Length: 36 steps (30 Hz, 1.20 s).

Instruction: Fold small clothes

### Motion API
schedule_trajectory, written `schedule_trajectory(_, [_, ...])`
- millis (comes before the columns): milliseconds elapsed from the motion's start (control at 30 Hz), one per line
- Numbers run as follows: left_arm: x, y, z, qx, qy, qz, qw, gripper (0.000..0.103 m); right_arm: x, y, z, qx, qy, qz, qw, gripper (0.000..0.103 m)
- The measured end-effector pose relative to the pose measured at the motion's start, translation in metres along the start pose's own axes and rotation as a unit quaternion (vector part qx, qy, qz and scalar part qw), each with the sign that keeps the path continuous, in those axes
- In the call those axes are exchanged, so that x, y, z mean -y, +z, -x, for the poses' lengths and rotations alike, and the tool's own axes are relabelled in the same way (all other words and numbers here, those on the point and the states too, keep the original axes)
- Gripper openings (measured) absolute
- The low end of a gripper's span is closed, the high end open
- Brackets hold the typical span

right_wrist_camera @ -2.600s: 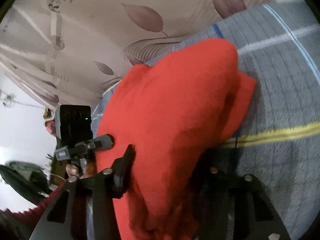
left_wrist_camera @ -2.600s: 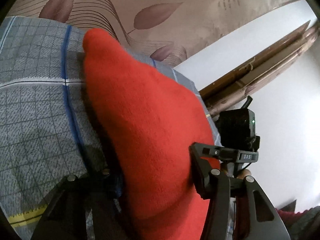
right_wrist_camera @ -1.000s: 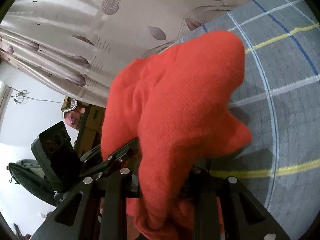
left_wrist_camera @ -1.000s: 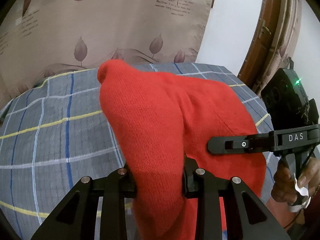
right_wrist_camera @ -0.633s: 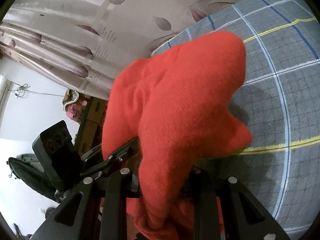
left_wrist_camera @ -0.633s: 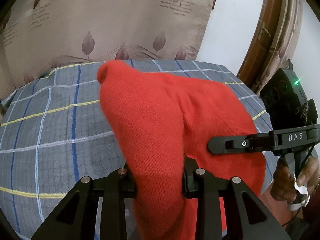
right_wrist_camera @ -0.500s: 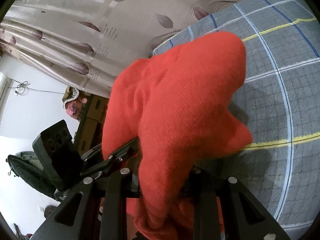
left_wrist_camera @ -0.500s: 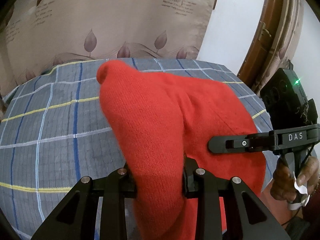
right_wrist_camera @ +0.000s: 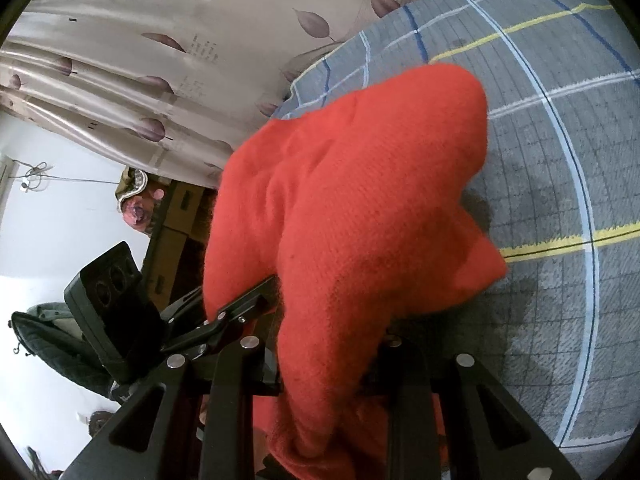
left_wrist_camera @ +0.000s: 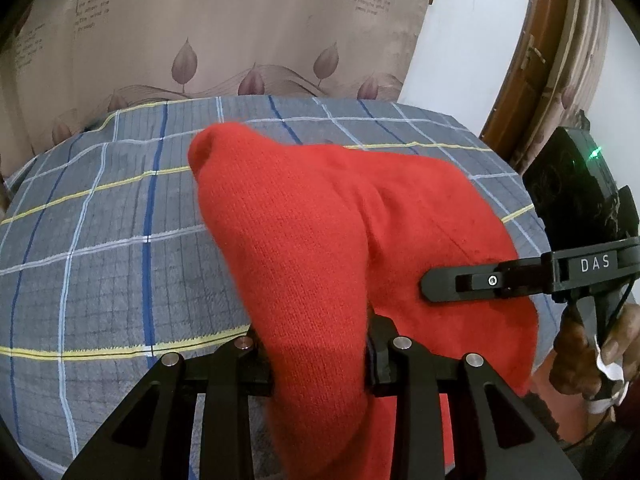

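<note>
- bed (left_wrist_camera: 100, 264) with a grey plaid sheet, blue, white and yellow lines, fills the left and middle of the frame
- can't tell whether the red knit garment (left_wrist_camera: 320, 248) touches it

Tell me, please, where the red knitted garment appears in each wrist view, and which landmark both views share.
Left wrist: red knitted garment fills centre to lower right, clamped in the left gripper.
Right wrist: it fills the centre, clamped in the right gripper.
Shared landmark: grey plaid bedsheet.
</note>
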<state>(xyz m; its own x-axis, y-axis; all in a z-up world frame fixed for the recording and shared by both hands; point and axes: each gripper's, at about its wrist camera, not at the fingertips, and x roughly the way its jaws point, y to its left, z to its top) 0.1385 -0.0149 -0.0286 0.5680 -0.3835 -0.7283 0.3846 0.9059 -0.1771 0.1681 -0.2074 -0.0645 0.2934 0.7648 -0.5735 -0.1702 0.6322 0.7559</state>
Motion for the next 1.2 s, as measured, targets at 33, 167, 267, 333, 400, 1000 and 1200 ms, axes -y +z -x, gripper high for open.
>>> schedule_trajectory(33, [0.001, -0.002, -0.001, 0.001, 0.004, -0.002, 1.0, 0.035, 0.002, -0.001, -0.001, -0.001, -0.003, 0.0, 1.0, 0.024])
schedule_trajectory(167, [0.002, -0.012, -0.006, 0.016, 0.026, -0.012, 0.9995, 0.043, 0.01, -0.003, -0.005, -0.002, -0.012, 0.012, 1.0, 0.024])
schedule_trajectory(267, [0.002, -0.019, -0.01, 0.025, 0.042, -0.014, 0.9987, 0.049, 0.008, -0.007, -0.006, 0.0, -0.035, 0.047, 0.998, 0.027])
schedule_trajectory(333, [0.002, -0.022, -0.011, 0.033, 0.05, -0.016, 0.9981, 0.055, 0.004, -0.012, -0.007, 0.007, -0.066, 0.082, 0.994, 0.032])
schedule_trajectory(400, [0.003, -0.025, -0.012, 0.044, 0.063, -0.018, 0.9969, 0.06, 0.002, -0.017, -0.007, 0.017, -0.082, 0.105, 0.991, 0.034])
schedule_trajectory(1000, [0.031, -0.029, 0.048, 0.213, 0.206, -0.075, 0.952, 0.103, -0.042, -0.068, 0.048, 0.162, -0.171, 0.23, 0.944, 0.054])
schedule_trajectory(1200, [0.037, -0.026, 0.068, 0.237, 0.195, -0.072, 0.9489, 0.103, -0.049, -0.075, 0.052, 0.165, -0.168, 0.233, 0.944, 0.057])
